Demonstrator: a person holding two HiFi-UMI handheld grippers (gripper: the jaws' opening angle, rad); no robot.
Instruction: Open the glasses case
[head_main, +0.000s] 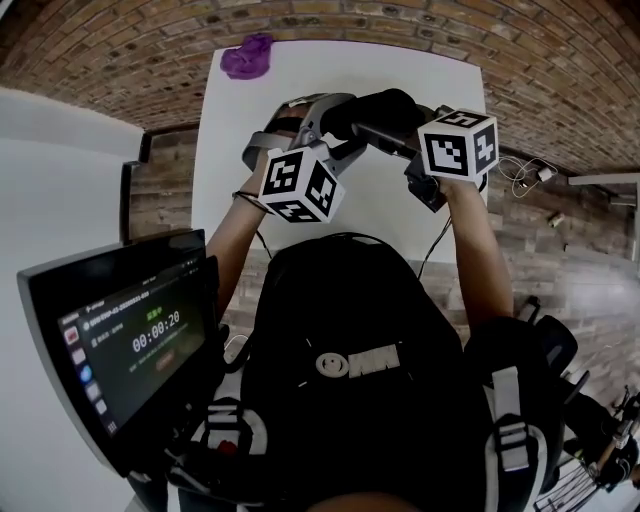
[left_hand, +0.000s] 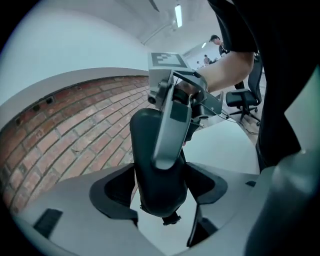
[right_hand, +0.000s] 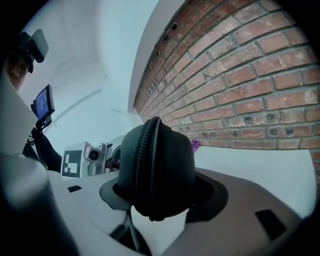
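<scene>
A black zip-up glasses case (head_main: 385, 108) is held above the white table (head_main: 230, 150) between my two grippers. My right gripper (right_hand: 160, 195) is shut on it, its pads pressing both sides, and the zip line (right_hand: 150, 165) runs over the near end. In the left gripper view the case (left_hand: 155, 180) stands between the jaws of my left gripper (left_hand: 160, 202), which are open wide. The zip pull (left_hand: 171, 218) hangs free under the case. One grey finger (left_hand: 170, 130) of the right gripper lies along the case. In the head view my left gripper (head_main: 315, 115) comes in from the left.
A purple object (head_main: 247, 55) lies at the table's far left corner, seen small in the right gripper view (right_hand: 195, 144). A brick wall (right_hand: 240, 100) runs behind the table. A monitor (head_main: 120, 340) sits low on the left. Office chairs (left_hand: 242, 97) stand farther off.
</scene>
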